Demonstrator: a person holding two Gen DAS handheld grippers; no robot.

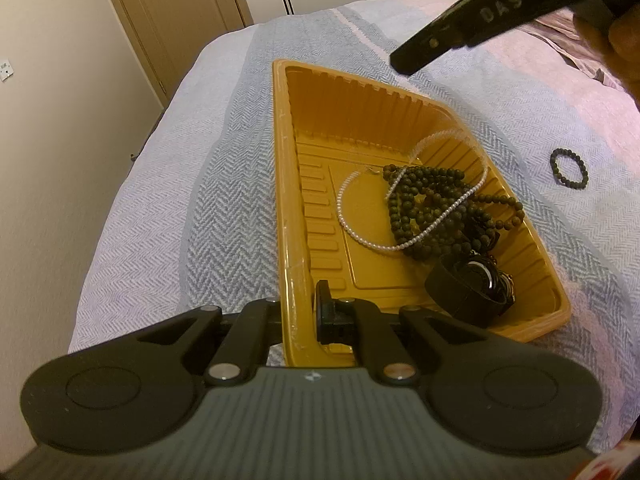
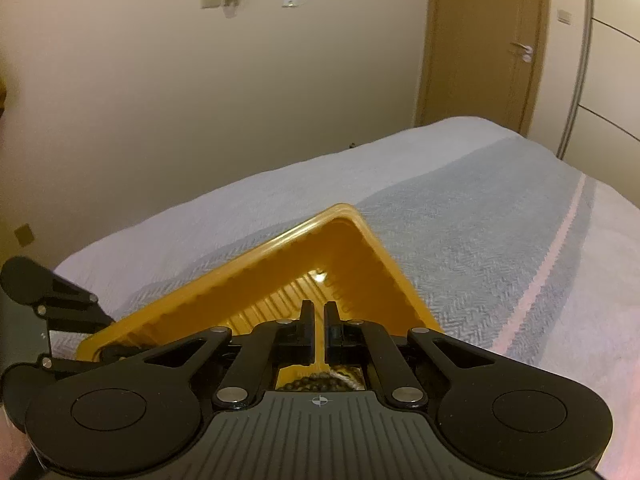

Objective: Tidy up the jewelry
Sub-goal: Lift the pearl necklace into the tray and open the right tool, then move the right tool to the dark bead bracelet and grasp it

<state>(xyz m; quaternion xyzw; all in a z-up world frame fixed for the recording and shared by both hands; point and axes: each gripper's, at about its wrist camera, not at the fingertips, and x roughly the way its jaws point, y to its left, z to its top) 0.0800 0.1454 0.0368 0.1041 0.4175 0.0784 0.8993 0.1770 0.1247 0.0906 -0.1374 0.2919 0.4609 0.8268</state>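
Clamped on the near rim of the yellow tray (image 1: 298,240), my left gripper (image 1: 306,312) has one finger outside the wall and the other inside it, the plastic edge pinched between them. From the left wrist view I can look straight down into the tray: it is a ribbed plastic container sitting on a bed under a blue-grey herringbone blanket (image 1: 224,184), and it holds all its contents toward the right side. I see a heap of dark bead strands (image 1: 424,208) piled together, with a white pearl necklace (image 1: 360,236) looped across them and out onto the bare tray floor to their left. Nearer to me, in the right near corner, lies a black watch (image 1: 472,292), its strap curled beside the beads. One dark bead bracelet (image 1: 569,168) lies on the blanket, outside the tray and well apart from its right wall. My right gripper (image 2: 319,320) hangs above the far part of the tray, and in its own view the fingers are drawn together with only a thin slit between them and nothing caught there. Below that gripper's body I glimpse a short stretch of the dark beads and a bit of the pearl strand. Its view also shows the tray's far corner (image 2: 348,216), which is bare, with the blanket beyond it.
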